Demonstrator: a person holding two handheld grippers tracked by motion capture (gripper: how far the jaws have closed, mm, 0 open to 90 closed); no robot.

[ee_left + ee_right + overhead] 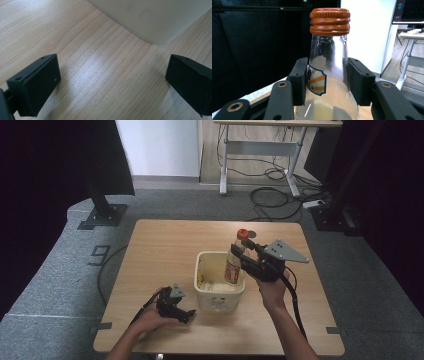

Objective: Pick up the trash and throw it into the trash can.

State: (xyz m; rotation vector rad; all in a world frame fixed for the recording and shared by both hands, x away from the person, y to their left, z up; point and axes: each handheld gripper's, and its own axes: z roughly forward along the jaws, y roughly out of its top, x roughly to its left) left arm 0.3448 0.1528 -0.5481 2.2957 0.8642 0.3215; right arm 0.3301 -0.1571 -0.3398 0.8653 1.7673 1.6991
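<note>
One table (pixel 165 240), one cream bin (pixel 218 292) on it, near my edge. My right gripper (pixel 246 255) pinches the glass bottle (pixel 234 262) at the shoulder under its orange cap (pixel 242 234), held upright over the bin's right side, bottom inside the rim — looks like I'm dropping it in. My left gripper (pixel 184 314), jaws spread and holding nothing, rests on the wood just beside the bin, probably ready to steady it.

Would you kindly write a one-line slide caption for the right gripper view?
Right gripper clamps a glass bottle with an orange screw cap by its shoulder.
</note>
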